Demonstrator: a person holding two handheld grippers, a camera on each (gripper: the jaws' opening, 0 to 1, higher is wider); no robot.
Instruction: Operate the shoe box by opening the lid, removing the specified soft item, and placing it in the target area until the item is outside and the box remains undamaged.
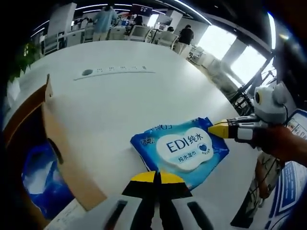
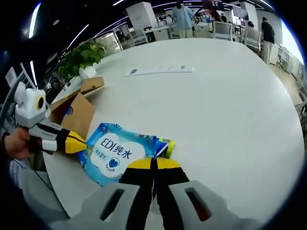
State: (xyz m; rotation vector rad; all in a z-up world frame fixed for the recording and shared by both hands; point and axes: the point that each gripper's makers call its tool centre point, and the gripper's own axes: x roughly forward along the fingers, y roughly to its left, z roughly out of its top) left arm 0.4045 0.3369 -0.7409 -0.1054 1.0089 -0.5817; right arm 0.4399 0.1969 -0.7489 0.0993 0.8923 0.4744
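A blue wet-wipes pack [image 1: 184, 146] [image 2: 112, 153] with a white label lies on the white table, outside the box. My left gripper [image 1: 156, 177] is shut on the pack's near edge; in the right gripper view it [image 2: 76, 142] pinches the pack's left end. My right gripper [image 2: 153, 164] is shut at the pack's curled corner, and in the left gripper view it [image 1: 220, 129] grips the right corner. The open brown shoe box [image 1: 72, 163] [image 2: 79, 115] stands beside the pack, with another blue packet [image 1: 41, 177] inside.
The round white table [image 1: 120, 105] [image 2: 216, 105] has a recessed socket strip [image 1: 115, 72] [image 2: 160, 70] farther out. A potted plant [image 2: 84, 55] stands past the box. A hand [image 1: 283, 143] holds the right gripper. People and desks fill the background.
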